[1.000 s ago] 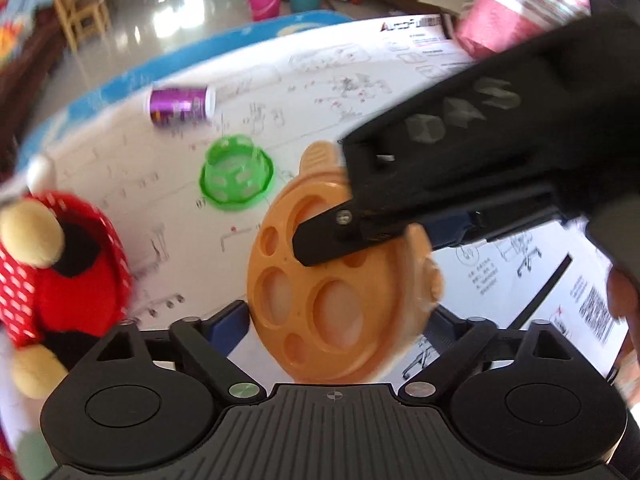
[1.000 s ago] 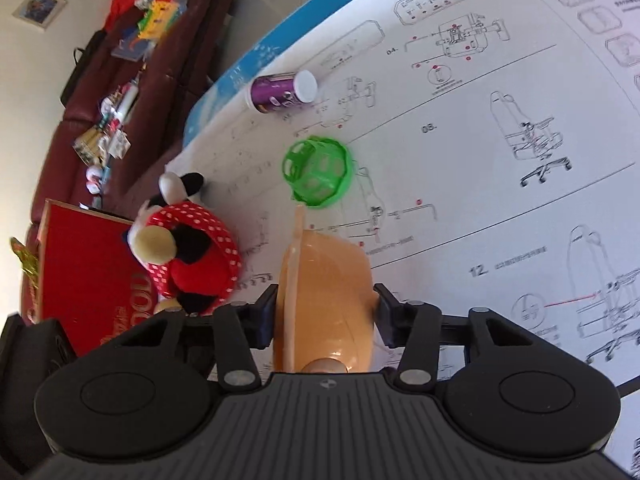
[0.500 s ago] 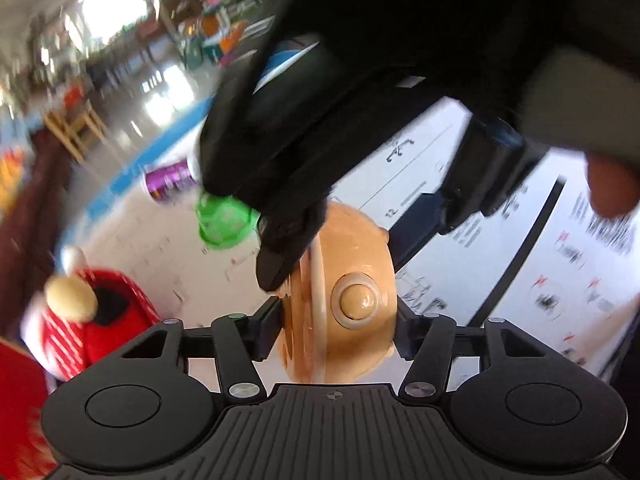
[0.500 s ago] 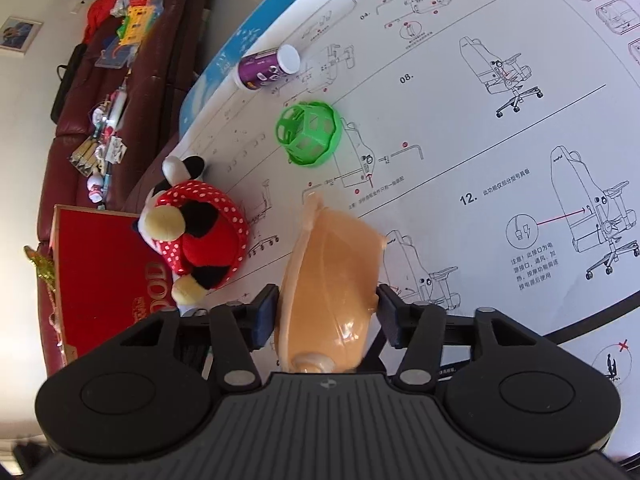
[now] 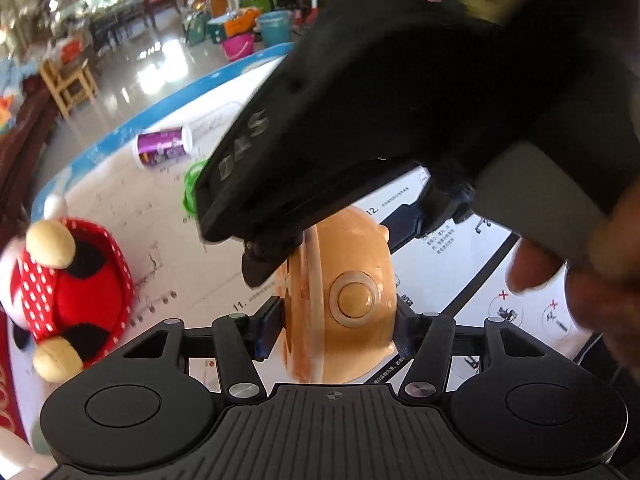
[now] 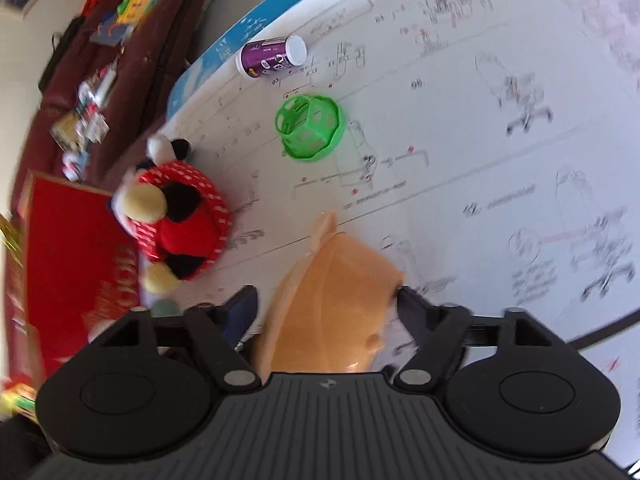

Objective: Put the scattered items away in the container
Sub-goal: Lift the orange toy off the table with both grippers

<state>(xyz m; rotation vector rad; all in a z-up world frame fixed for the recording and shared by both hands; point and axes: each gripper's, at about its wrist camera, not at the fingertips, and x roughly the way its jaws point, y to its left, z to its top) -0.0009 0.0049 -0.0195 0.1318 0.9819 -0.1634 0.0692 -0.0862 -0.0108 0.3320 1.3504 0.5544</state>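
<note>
Toy: As it stands on edge over the sheet, we see the orange toy (image 5: pixel 352 300) caught between two pairs of fingers at once, its holed flat face to our left in the left wrist view and its dome with a round knob to our right.
Left gripper: the left gripper (image 5: pixel 336 328) pinches the toy across its thickness; one finger presses the flat rim, the other the dome, and the toy fills the gap between them.
Right gripper: in its own view the right gripper (image 6: pixel 326 308) has the toy between its fingers too. One finger sits against the dome, while a sliver of paper shows between the other finger and the rim. We cannot tell whether this pair grips or only brackets the toy. From the left wrist it reaches in from above, one dark fingertip at the toy's upper rim.
Sheet: the white sheet (image 6: pixel 480 140) of printed chair diagrams lies under everything.
Cup: a green lattice cup (image 6: pixel 310 128) lies on the sheet beyond the toy, well apart from it.
Can: a purple can (image 6: pixel 272 56) lies on its side past the cup, near the sheet's blue edge.
Plush: a red dotted plush (image 6: pixel 176 224) lies left of the toy, near it but not touching.
Box: a red box (image 6: pixel 72 248) lies just beyond the plush.
</note>
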